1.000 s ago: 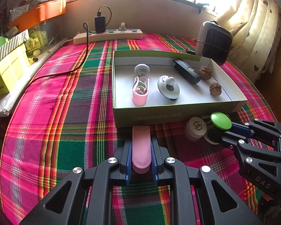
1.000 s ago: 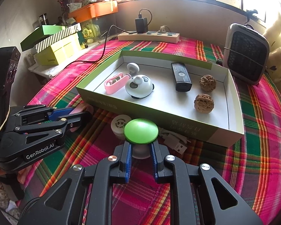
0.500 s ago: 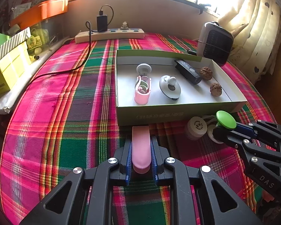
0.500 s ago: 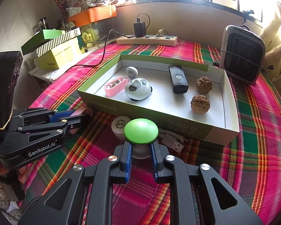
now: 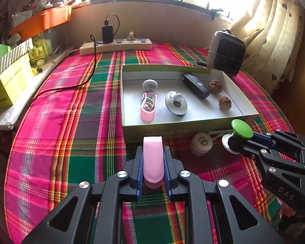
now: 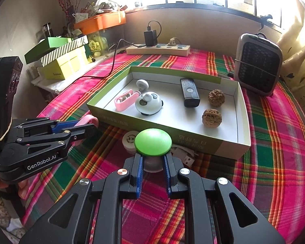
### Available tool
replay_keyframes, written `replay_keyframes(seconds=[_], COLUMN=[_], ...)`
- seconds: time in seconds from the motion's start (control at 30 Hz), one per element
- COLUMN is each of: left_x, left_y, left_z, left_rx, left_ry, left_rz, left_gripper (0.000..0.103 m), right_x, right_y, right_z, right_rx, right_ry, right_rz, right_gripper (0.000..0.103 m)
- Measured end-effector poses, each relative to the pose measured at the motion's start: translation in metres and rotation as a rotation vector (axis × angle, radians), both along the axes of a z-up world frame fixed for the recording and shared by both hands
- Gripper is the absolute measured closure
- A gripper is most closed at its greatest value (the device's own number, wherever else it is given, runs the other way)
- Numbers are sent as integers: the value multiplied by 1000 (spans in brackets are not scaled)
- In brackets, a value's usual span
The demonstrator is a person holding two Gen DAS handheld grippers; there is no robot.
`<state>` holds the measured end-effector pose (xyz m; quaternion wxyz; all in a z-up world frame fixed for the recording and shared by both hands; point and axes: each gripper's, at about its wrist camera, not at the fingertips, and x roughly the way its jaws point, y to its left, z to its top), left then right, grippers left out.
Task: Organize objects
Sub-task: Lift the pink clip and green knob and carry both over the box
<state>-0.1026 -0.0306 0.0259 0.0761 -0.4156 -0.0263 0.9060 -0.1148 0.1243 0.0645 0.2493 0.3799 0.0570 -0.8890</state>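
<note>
little has shifted in the last second: both claws hang just short of the box, grips unchanged. at left, the left claw [image 5: 153, 162] is clamped on a pink case lid [image 5: 153, 158], nose toward the green box [image 5: 162, 131]. its matching pink case [image 5: 148, 106] lies inside w/ a panda gadget [image 5: 175, 103]. at right, the right claw [image 6: 153, 163] pinches a green-topped knob [image 6: 153, 141] above the desk [image 6: 274, 152]. best next: lift clear of the box wall, lower each item onto bare floor inside, then release.
</note>
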Motion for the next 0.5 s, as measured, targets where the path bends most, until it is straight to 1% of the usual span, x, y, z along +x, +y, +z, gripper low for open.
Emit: replay_keyframes(seconds=[0.23,0.5], left_x=[-1,-7], left_y=[4,10], left_z=[14,21], left_rx=[0,2], left_ry=[28,37], left_rz=[-7,-23], left_gripper=[87,87], right_x=[-1,-6], right_y=[5,12], right_z=[12,20], right_rx=[-14,-21], right_ry=[24,43], right_rz=[-11,-32], right_gripper=[85,85])
